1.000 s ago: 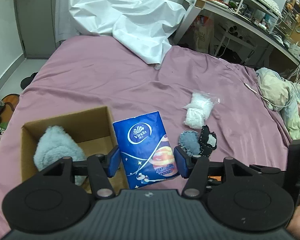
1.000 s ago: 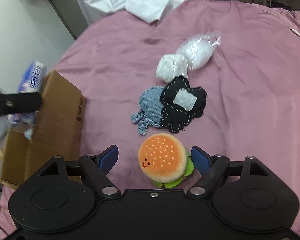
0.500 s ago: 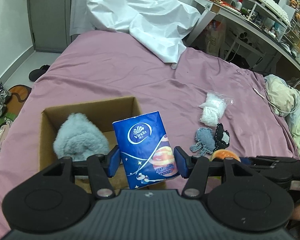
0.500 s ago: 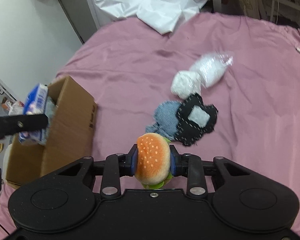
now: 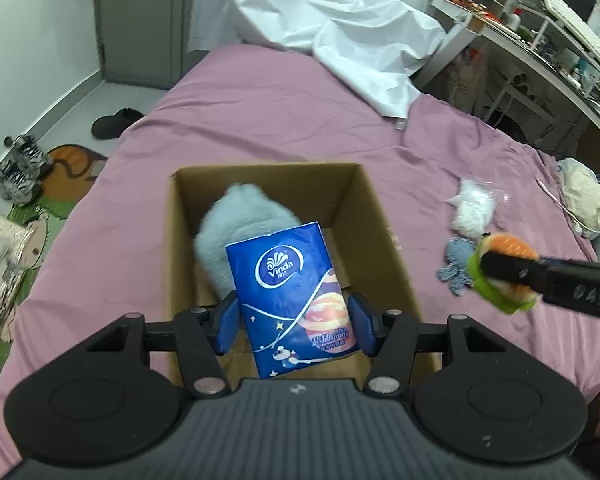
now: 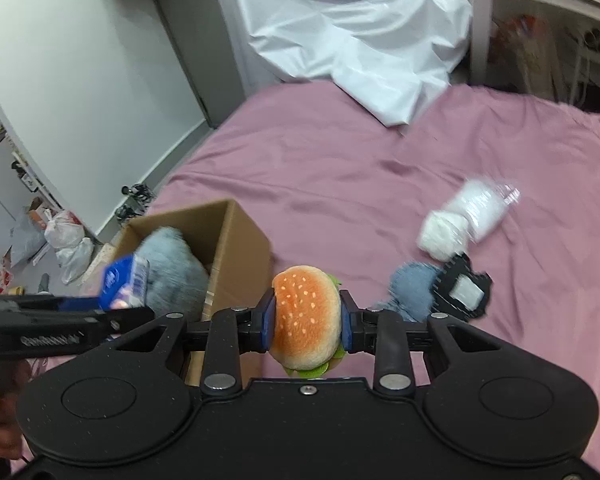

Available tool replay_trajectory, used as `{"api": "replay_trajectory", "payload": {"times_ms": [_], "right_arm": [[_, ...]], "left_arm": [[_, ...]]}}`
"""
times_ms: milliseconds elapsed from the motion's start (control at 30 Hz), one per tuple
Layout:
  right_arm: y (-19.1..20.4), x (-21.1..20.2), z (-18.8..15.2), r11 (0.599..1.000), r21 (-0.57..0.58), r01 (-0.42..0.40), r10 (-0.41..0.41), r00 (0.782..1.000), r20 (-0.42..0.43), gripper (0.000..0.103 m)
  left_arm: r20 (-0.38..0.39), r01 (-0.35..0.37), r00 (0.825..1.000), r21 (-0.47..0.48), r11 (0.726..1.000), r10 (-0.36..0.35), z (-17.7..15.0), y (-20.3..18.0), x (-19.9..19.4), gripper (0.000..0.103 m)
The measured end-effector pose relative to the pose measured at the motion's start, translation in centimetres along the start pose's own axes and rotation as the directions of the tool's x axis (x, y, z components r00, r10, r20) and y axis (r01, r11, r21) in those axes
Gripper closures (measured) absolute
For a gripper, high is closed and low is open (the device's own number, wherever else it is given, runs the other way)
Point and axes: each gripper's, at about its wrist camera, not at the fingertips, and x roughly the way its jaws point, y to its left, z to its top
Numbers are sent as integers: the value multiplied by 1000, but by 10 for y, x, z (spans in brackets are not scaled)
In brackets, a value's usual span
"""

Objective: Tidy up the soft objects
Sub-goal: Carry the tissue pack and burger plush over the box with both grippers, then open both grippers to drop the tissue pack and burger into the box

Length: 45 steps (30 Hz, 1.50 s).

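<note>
Left gripper [image 5: 293, 322] clamped the blue tissue pack [image 5: 293, 296] above the open cardboard box [image 5: 364, 216], grey plush [image 5: 240, 220] inside. Right gripper [image 6: 307, 317] squeezed the burger plush [image 6: 306, 316] right of the box, off the pink bedsheet [image 6: 320, 168].

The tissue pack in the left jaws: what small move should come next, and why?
Probably lower it a little, then open the jaws. The left gripper holds the tissue pack over the open box, and there seems to be room beside the grey plush. The burger can go next.
</note>
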Motion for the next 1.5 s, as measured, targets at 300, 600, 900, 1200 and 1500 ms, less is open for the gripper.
{"api": "replay_trajectory", "payload": {"times_ms": [300,600,900,1200,1500], "right_arm": [[41,0,14,998,-66,-20,23,999,34,72],[75,11,16,991,-126,-43,47,999,25,72],[94,18,29,987,-149,-52,61,997,54,56],[84,4,29,991,-131,-38,53,992,113,3],[50,-4,14,999,-35,-4,7,996,84,0]], "left_arm": [[16,4,1000,-49,999,-3,-2,27,-3,47],[18,63,998,-98,993,-61,-4,42,-3,42],[39,80,996,-113,990,-76,-6,47,-16,32],[60,36,998,-124,992,-28,-3,51,-29,19],[130,20,992,-66,998,-11,-4,26,-40,15]]}}
